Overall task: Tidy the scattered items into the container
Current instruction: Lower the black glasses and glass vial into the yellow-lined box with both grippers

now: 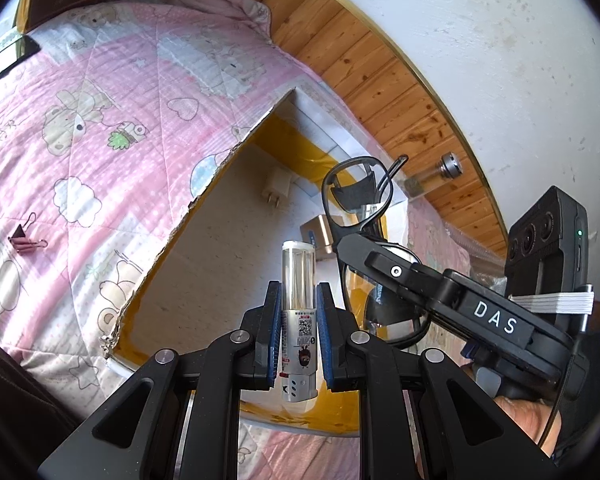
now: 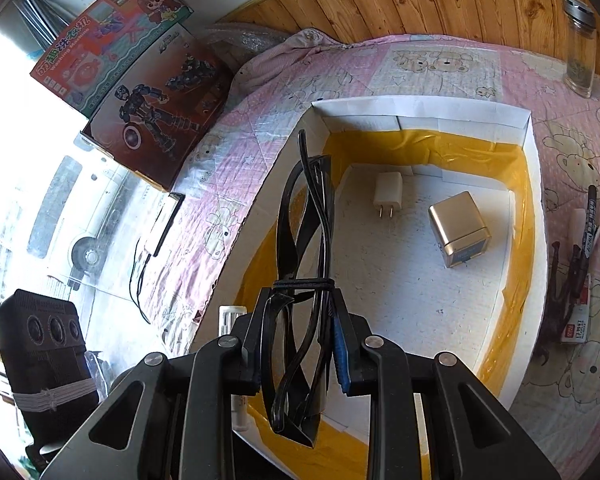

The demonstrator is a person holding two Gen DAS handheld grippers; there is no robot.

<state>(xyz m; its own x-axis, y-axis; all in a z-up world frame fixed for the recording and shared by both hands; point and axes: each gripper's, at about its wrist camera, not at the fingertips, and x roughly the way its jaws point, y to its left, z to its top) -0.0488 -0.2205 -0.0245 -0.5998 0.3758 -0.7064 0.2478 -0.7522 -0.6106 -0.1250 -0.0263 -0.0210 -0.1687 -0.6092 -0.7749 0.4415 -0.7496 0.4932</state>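
My left gripper [image 1: 298,292] is shut on a clear lighter [image 1: 298,272] with a printed label, held upright over the near edge of the white cardboard box [image 1: 220,160] lined with yellow tape. My right gripper [image 2: 300,320] is shut on folded black glasses [image 2: 304,220] above the box's left side. In the left wrist view the right gripper [image 1: 352,220] and the glasses [image 1: 340,184] hang just right of the lighter. Inside the box [image 2: 420,106] lie a white charger plug [image 2: 388,194] and a gold cube [image 2: 458,232].
The box rests on a pink quilt [image 1: 100,120]. A pink binder clip [image 1: 26,236] lies to the left. A marker [image 2: 590,216], a dark hair claw [image 2: 560,280] and a small pack [image 2: 576,328] lie to the right. A glass jar [image 2: 578,48] and toy boxes [image 2: 140,80] stand behind.
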